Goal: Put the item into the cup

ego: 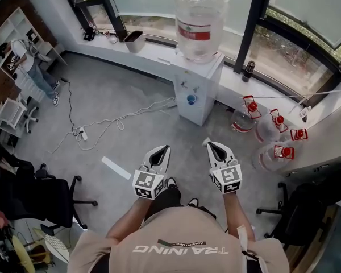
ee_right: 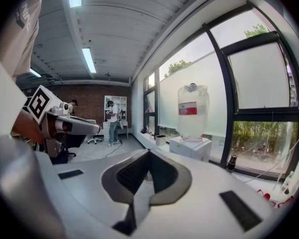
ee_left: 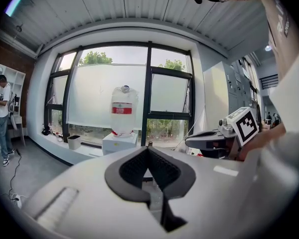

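Head view shows the person standing on a grey floor [ego: 102, 101], arms held out in front, with the left gripper [ego: 165, 150] and the right gripper [ego: 211, 145] side by side and apart, both pointing toward a white water dispenser [ego: 196, 92]. A large clear bottle [ego: 200, 21] stands upside down on top of the dispenser. To the dispenser's right, several red-capped water jugs [ego: 267, 131] sit on the floor by the wall. A dark flask [ego: 249, 70] and a small bin [ego: 133, 40] stand on the window ledge. A white cable [ego: 111, 121] trails across the floor, and a black office chair [ego: 42, 198] is at the lower left. Another person [ego: 31, 67] stands by white shelves in the far corner.

Left gripper view has the left gripper's [ee_left: 148, 152] jaws together at the tips, with nothing between them. Right gripper view shows the same for the right gripper [ee_right: 148, 154]: jaws together, holding nothing. No view lets a cup or the item be made out.
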`<state>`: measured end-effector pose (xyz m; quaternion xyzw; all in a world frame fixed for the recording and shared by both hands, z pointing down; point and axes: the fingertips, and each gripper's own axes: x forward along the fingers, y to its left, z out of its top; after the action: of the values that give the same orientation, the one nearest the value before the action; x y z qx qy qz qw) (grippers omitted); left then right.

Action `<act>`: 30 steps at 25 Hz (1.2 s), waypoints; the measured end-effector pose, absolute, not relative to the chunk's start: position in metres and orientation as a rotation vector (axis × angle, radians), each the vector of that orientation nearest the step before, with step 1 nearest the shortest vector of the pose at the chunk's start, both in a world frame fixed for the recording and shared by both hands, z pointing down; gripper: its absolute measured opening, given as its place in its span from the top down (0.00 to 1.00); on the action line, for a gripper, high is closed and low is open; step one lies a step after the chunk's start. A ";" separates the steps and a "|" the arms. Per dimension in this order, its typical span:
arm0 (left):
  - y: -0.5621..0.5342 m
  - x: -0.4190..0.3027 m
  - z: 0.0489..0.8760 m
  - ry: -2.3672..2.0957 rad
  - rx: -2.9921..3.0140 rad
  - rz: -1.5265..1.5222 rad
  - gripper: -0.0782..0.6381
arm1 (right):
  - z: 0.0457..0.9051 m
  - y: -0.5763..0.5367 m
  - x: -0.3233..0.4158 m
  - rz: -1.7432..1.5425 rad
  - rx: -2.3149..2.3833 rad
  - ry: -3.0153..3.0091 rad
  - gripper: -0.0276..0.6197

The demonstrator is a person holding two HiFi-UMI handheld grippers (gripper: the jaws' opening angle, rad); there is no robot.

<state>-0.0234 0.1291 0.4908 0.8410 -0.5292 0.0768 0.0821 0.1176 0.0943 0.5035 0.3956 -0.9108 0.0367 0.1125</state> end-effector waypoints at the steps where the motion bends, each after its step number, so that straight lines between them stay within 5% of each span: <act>1: 0.122 -0.026 0.491 -1.570 2.519 0.230 0.88 | 0.502 0.088 0.114 0.107 1.169 -2.668 0.94; 30: -0.042 -0.079 0.514 -1.357 2.584 0.263 0.88 | 0.526 -0.042 0.055 0.214 1.296 -2.574 0.94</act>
<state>-0.0787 -0.0422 0.5144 0.8769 -0.4604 0.0892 0.1056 0.0547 -0.0416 0.5258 0.4450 -0.8836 0.0735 0.1254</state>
